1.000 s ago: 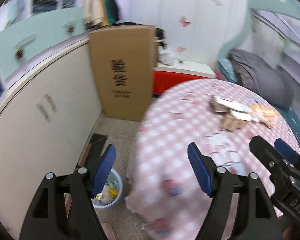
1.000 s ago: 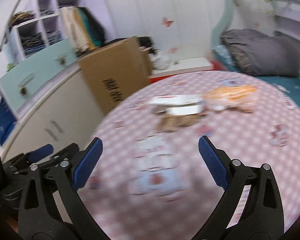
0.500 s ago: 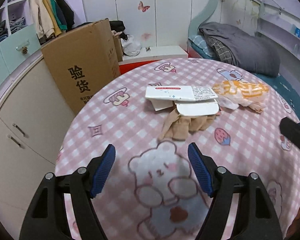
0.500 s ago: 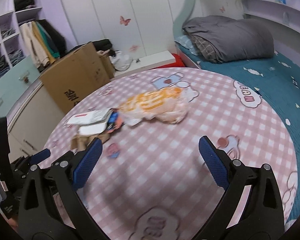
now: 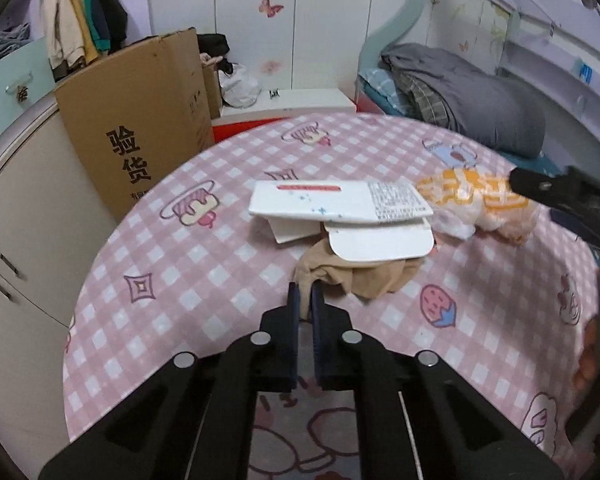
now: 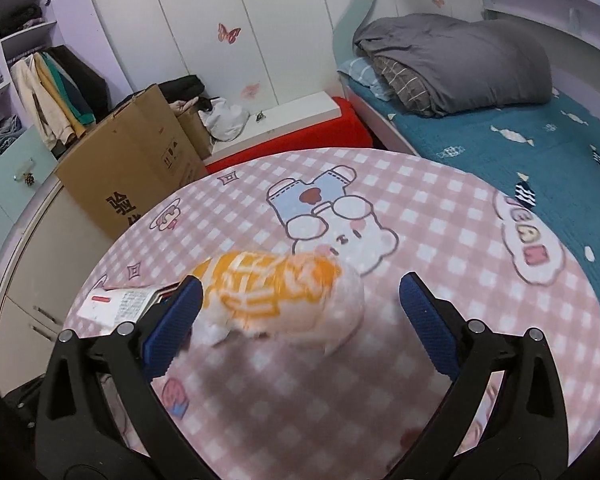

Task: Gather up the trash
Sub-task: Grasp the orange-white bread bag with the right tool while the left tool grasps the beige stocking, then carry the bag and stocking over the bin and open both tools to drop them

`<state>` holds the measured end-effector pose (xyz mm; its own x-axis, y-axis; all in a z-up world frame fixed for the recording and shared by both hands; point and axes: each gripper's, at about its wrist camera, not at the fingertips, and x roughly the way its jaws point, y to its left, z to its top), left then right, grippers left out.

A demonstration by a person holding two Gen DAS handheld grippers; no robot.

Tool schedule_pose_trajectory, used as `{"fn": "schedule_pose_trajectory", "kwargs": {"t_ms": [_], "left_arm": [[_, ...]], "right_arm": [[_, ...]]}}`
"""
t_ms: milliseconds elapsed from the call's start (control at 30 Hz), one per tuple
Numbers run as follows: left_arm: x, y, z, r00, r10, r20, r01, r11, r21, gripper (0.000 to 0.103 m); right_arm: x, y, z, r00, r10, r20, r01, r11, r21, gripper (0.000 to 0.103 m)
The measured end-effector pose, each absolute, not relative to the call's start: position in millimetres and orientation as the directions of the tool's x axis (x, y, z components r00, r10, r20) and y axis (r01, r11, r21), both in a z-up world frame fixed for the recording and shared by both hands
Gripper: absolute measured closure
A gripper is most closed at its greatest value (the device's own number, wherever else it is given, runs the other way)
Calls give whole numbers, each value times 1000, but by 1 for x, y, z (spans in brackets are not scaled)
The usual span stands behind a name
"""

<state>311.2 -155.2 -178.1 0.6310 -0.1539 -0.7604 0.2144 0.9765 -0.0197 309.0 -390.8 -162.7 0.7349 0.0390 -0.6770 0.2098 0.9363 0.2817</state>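
On top of the round table (image 5: 228,292) with the pink checked cartoon cloth, all the trash sits in one loose cluster near the middle, so nothing's collected yet as far as I can tell. Biggest piece is the flat white carton (image 5: 336,198), lying with its long axis left to right across the left wrist view, flaps hanging out underneath. Touching its right end is the crinkly orange-and-white plastic bag (image 6: 276,296), also lying roughly sideways, looks soft and a bit puffy. Then there's a crumpled tan scrap (image 5: 356,276) tucked under the carton's near edge. The key bit: the bag lies right ahead of the right gripper (image 6: 300,312), between its wide-open blue pads, with the left pad just beside the bag's end, so my guess is the right hand takes that one. Nothing's pinched there yet. The left gripper (image 5: 305,300) is clamped shut on nothing, tips pointing at the tan scrap just ahead of them, so it'd need to reopen first.
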Motion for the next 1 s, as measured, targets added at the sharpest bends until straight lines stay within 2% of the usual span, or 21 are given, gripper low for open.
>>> {"fn": "schedule_pose_trajectory", "kwargs": {"t_ms": [33,67,100,133,233,367,567,1000], "left_arm": [[310,-154,-176,636,-156,-756,210,977,-25,98],[308,-151,-173,642,-159,-750,205,978,-31,98],[307,-150,-172,644,-160,-748,201,979,-36,98],[304,-147,-168,651,-165,-740,195,980,-47,98],[295,-143,-160,665,-174,-727,196,979,-55,98],[276,-135,-143,689,-190,-699,197,978,-72,98],[245,-114,-112,737,-192,-648,168,981,-100,98],[182,-33,-66,813,-123,-569,53,989,-139,98]], "right_arm": [[312,-391,-164,729,53,-683,199,938,285,13],[313,-392,-167,722,70,-688,188,937,293,41],[314,-392,-169,713,83,-696,185,935,302,52],[312,-394,-171,712,97,-696,182,931,316,52],[299,-394,-166,721,99,-685,171,934,315,64],[276,-386,-153,744,99,-660,156,936,316,68],[238,-360,-114,796,98,-597,111,946,304,68],[196,-248,-65,814,228,-535,-83,956,282,68]]}}
